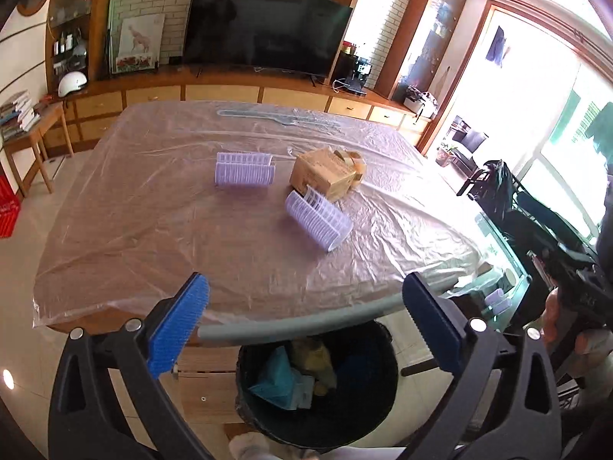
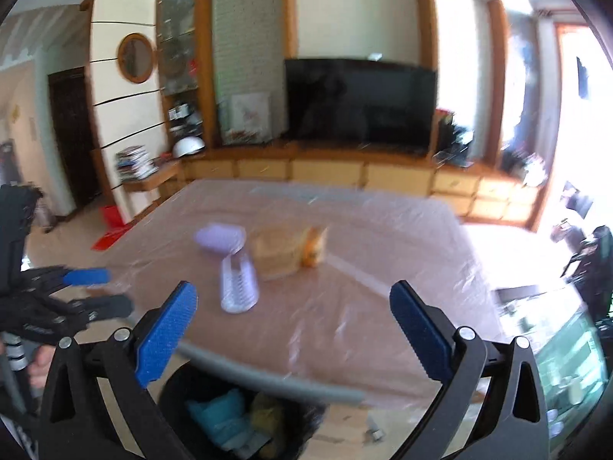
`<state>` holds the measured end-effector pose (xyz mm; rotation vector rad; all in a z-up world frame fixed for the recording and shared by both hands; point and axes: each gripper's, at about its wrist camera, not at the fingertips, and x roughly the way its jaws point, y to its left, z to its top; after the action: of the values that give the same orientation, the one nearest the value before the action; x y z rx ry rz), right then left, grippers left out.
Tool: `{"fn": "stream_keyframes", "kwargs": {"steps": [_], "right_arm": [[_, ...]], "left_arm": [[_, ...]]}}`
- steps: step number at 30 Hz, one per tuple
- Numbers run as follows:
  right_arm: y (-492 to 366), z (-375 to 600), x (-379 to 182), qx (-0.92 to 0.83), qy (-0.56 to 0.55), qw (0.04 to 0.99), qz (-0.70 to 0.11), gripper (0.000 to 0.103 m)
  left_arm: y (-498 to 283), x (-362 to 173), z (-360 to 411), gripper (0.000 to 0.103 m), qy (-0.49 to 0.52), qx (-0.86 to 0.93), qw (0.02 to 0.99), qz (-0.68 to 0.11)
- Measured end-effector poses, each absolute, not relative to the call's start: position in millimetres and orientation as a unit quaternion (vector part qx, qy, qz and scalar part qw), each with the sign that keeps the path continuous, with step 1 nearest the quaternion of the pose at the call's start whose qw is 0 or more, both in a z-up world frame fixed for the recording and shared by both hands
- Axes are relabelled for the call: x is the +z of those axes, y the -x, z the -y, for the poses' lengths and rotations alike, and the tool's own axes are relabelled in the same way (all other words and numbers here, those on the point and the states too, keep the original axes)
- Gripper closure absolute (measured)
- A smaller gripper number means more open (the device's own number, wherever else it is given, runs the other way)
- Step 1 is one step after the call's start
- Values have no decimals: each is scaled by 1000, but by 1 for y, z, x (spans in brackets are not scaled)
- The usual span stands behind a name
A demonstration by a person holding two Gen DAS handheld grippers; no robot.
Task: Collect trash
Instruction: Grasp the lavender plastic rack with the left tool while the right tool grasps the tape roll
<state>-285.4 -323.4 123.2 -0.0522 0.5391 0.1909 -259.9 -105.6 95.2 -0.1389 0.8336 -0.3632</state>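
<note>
A black trash bin [image 1: 318,383] stands on the floor at the table's near edge, holding blue and yellow trash; it also shows in the right wrist view [image 2: 237,414]. On the plastic-covered table [image 1: 153,211] lie two purple ribbed holders [image 1: 243,168] [image 1: 318,216], a cardboard box [image 1: 320,174] and a tape roll [image 1: 354,163]. My left gripper [image 1: 306,326] is open and empty above the bin. My right gripper [image 2: 293,333] is open and empty, also over the bin's side of the table. The left gripper shows at the left of the right wrist view [image 2: 95,291].
A grey foam strip [image 1: 306,326] lines the table's near edge. A TV [image 1: 264,42] on a wooden cabinet stands behind the table. A glass-topped stand [image 1: 509,268] and dark equipment are to the right. A small side table with books [image 1: 23,122] is at the left.
</note>
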Motion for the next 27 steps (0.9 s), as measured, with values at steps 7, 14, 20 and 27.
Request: {"fn": "stream_keyframes", "kwargs": {"steps": [7, 14, 20, 27], "right_arm": [[221, 343, 143, 47, 4, 944, -326, 4], [148, 346, 127, 69, -32, 914, -397, 12], [88, 330, 96, 75, -42, 888, -452, 23], [51, 316, 63, 71, -51, 868, -489, 32]], "left_arm": [[237, 97, 117, 2, 99, -195, 878, -426], [210, 79, 139, 2, 113, -181, 861, -462], [181, 61, 159, 2, 119, -156, 852, -486], [161, 45, 186, 2, 64, -112, 857, -499]]}}
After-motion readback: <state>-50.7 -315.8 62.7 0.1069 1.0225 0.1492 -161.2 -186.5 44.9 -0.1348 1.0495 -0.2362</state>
